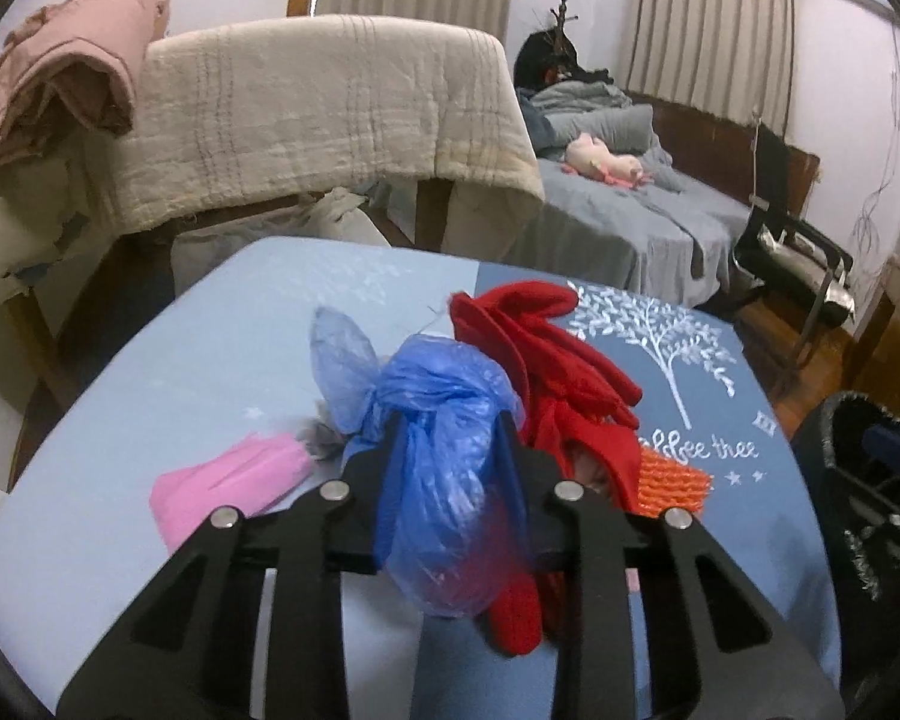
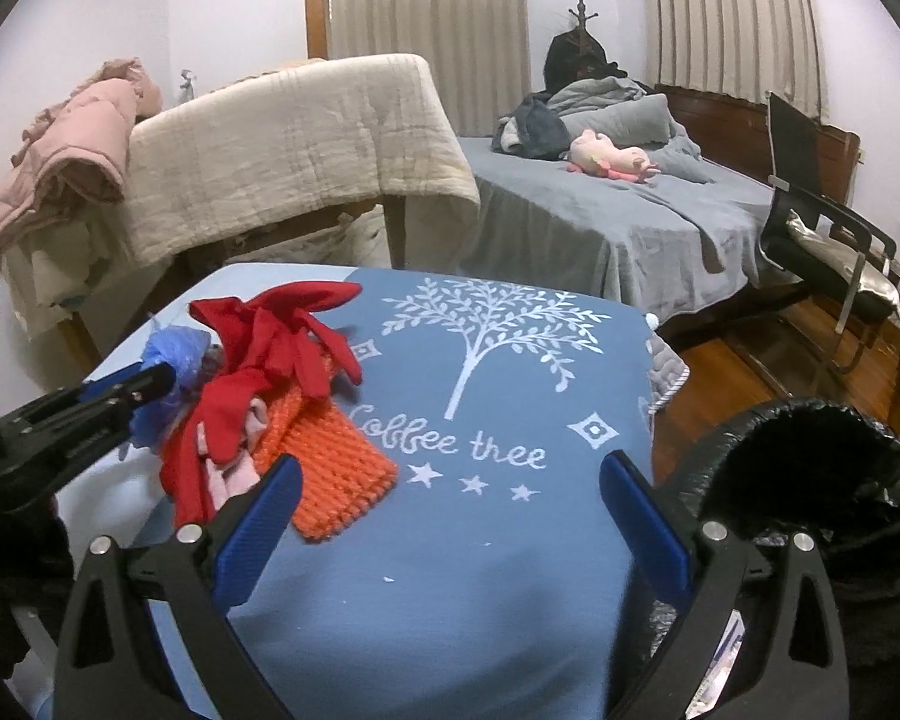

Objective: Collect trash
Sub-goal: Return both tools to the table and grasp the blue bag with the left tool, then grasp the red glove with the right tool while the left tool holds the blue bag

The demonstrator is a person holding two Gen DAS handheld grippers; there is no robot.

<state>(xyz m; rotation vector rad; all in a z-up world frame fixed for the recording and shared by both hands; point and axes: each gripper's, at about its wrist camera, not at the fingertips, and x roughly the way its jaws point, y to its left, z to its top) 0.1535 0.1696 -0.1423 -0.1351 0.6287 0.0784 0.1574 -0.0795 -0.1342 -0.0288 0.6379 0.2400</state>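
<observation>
My left gripper (image 1: 450,426) is shut on a knotted blue plastic bag (image 1: 444,438) and holds it over the blue table (image 1: 210,360). The bag also shows in the right wrist view (image 2: 171,372), pinched by the left gripper (image 2: 162,384) at the far left. A pink crumpled piece (image 1: 228,489) lies on the table left of the bag. My right gripper (image 2: 450,474) is open and empty above the table's printed tree cloth. A black-lined trash bin (image 2: 810,480) stands off the table's right edge, close to my right finger.
Red gloves (image 2: 270,360) and an orange knitted cloth (image 2: 336,468) lie on the table beside the bag. Behind the table stand a quilt-draped chair (image 2: 294,156), a grey bed (image 2: 600,210) and a black chair (image 2: 822,228). Wooden floor is at the right.
</observation>
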